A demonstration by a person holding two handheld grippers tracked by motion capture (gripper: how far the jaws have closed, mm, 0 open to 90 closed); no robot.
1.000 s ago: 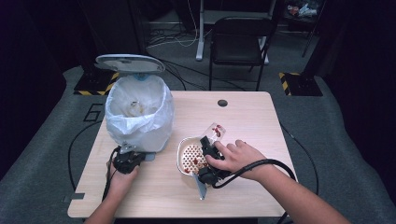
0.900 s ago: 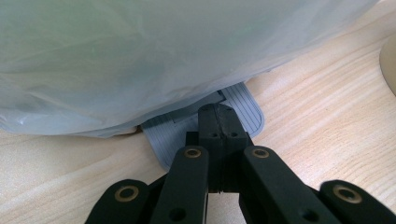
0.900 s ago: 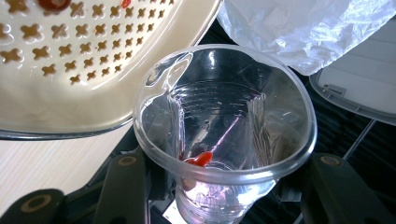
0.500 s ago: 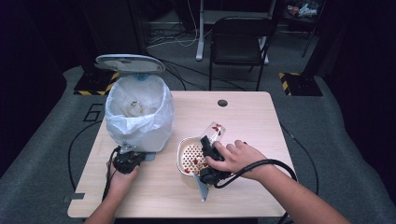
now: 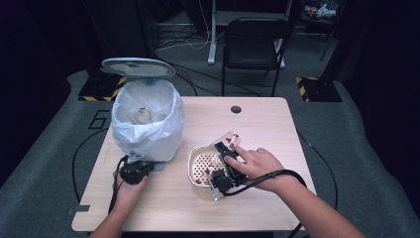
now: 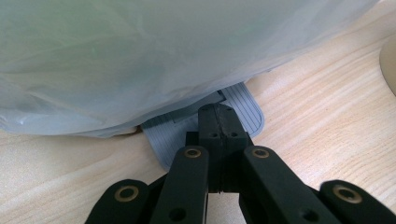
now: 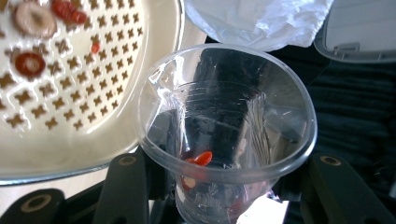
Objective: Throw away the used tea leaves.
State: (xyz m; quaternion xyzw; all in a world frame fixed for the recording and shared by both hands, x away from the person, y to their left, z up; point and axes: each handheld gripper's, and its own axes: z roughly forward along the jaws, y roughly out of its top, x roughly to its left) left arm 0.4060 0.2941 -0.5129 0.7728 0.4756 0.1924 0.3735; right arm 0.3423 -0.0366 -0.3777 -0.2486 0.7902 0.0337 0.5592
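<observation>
Little has changed over the last second: the bin's pedal (image 6: 243,112) is kept pressed by the clenched left hand-held gripper (image 6: 218,114), lid (image 5: 137,67) up, while the cup (image 7: 229,135), grasped in the right hand-held gripper (image 5: 224,163), is held beside the strainer (image 5: 203,166), so tipping into the bin (image 5: 146,119) seems next.

bin (image 5: 147,124) blocks left, far tabletop (image 5: 257,121) free

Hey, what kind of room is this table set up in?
Probably a lab or studio workspace, not a kitchen: a lone wooden table on grey carpet, loose cables on the floor, a folding chair, and hazard-striped blocks.
</observation>
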